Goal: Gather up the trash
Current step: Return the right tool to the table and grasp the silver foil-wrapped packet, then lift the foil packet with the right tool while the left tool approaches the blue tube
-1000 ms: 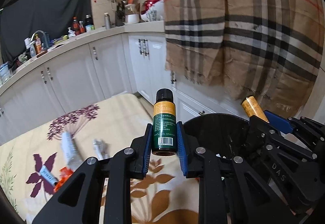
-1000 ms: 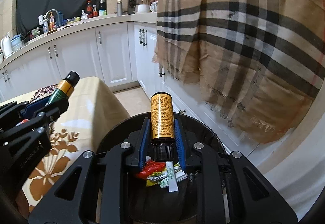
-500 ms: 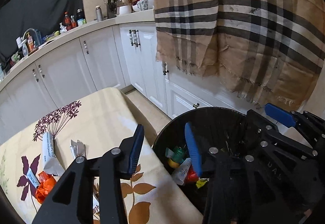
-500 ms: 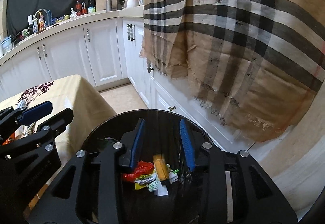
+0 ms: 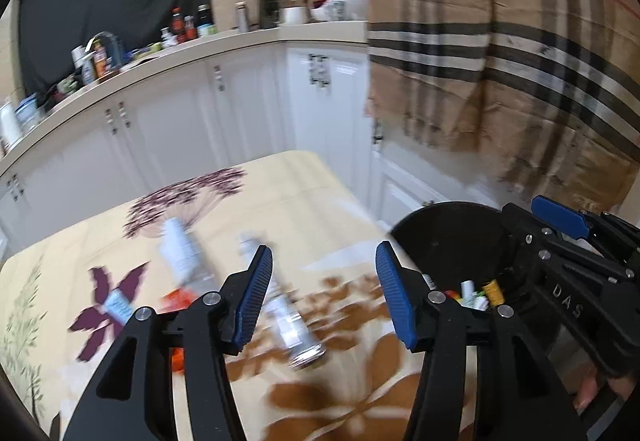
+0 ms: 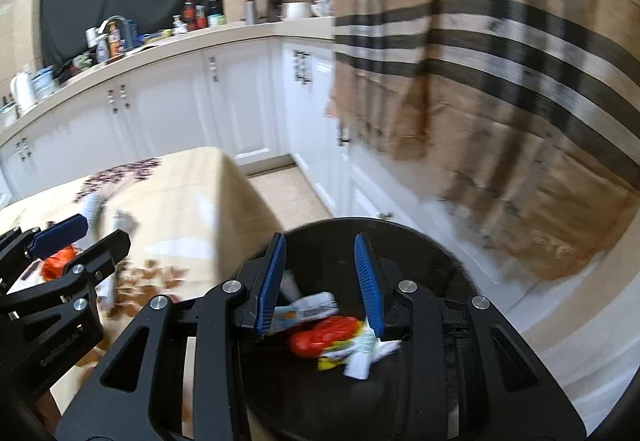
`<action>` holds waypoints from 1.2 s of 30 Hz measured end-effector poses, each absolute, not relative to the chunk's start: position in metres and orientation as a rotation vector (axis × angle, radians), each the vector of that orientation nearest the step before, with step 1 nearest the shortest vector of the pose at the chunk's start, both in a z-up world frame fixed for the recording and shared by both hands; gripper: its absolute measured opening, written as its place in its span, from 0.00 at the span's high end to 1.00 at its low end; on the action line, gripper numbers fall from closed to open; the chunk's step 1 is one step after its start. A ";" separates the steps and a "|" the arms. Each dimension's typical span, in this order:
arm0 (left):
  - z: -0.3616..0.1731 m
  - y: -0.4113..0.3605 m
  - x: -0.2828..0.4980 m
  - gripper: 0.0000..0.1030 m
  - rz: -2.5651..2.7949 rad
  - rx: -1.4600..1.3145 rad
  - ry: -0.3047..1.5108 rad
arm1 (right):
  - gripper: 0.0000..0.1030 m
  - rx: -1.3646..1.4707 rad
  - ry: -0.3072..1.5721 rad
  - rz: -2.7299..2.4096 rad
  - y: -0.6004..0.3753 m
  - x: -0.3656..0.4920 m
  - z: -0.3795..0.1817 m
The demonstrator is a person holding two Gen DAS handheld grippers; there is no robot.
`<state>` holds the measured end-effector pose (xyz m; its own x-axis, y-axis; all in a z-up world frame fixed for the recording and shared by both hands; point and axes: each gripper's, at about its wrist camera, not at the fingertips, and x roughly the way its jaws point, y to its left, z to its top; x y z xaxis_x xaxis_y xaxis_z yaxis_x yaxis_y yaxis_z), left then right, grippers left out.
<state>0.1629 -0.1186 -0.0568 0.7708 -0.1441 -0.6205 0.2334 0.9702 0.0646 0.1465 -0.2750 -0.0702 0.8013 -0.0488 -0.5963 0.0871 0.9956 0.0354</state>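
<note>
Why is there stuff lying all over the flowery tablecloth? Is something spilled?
Nothing looks spilled. A few bits of trash lie loose on the tablecloth: a white tube, a blurry silvery tube and an orange wrapper. They simply haven't reached the black bin yet.

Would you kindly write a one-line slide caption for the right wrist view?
Open right tongs above the black bin of wrappers, table to the left.
</note>
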 end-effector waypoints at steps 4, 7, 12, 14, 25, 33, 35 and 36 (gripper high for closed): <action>-0.053 -0.079 0.155 0.43 -0.135 0.111 0.661 | 0.66 0.052 0.642 -0.003 -0.244 0.151 -0.068; -0.052 -0.047 0.148 0.42 -0.070 0.095 0.663 | 0.66 0.042 0.651 0.058 -0.218 0.155 -0.067; -0.056 0.002 0.141 0.41 0.031 0.061 0.687 | 0.66 0.019 0.675 0.137 -0.179 0.162 -0.070; -0.058 0.020 0.139 0.41 0.065 0.048 0.697 | 0.66 0.013 0.687 0.160 -0.168 0.165 -0.072; -0.071 0.077 0.132 0.38 0.153 -0.027 0.742 | 0.66 -0.069 0.817 0.234 -0.117 0.188 -0.095; -0.073 0.069 0.135 0.36 0.104 -0.025 0.753 | 0.82 -0.083 0.876 0.253 -0.113 0.192 -0.105; -0.074 0.062 0.139 0.36 0.091 -0.019 0.756 | 0.82 -0.084 0.855 0.249 -0.114 0.189 -0.101; -0.074 0.060 0.141 0.36 0.084 -0.016 0.758 | 0.82 -0.086 0.845 0.244 -0.115 0.188 -0.100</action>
<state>0.1413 0.0595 -0.0740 0.7232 0.0701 -0.6870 -0.0820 0.9965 0.0154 0.1879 -0.1150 -0.1000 0.6375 0.1795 -0.7493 -0.2476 0.9686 0.0214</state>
